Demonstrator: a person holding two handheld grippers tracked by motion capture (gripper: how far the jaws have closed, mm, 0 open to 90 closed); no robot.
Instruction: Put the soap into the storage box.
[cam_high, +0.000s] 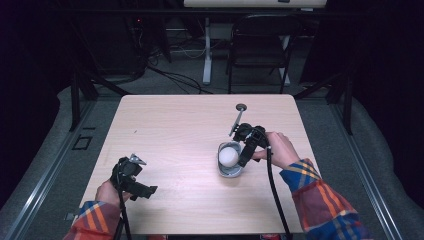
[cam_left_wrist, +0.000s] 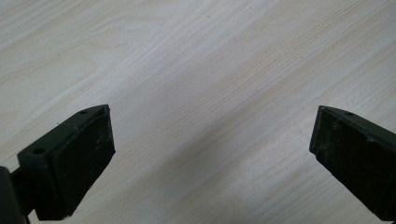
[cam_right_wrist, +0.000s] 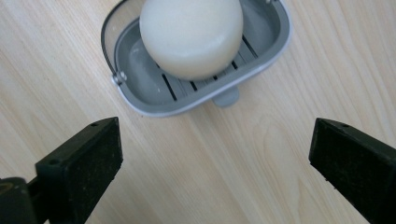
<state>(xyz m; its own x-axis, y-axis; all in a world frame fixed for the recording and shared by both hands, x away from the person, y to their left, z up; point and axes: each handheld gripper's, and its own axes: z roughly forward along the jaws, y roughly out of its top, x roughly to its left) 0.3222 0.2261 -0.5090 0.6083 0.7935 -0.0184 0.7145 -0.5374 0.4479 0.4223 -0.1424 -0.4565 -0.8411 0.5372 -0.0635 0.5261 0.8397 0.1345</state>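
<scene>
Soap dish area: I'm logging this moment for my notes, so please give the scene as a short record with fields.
Surface: light wooden table
Soap dish: grey, slatted tray, on the table right of centre
Soap: round white bar lying in the dish
Other item: small metal tool with a round end, on the table beyond the dish
Right gripper: jaws wide apart, nothing between them, beside the dish and not touching it
Left gripper: jaws open over bare wood near the table's front left
</scene>
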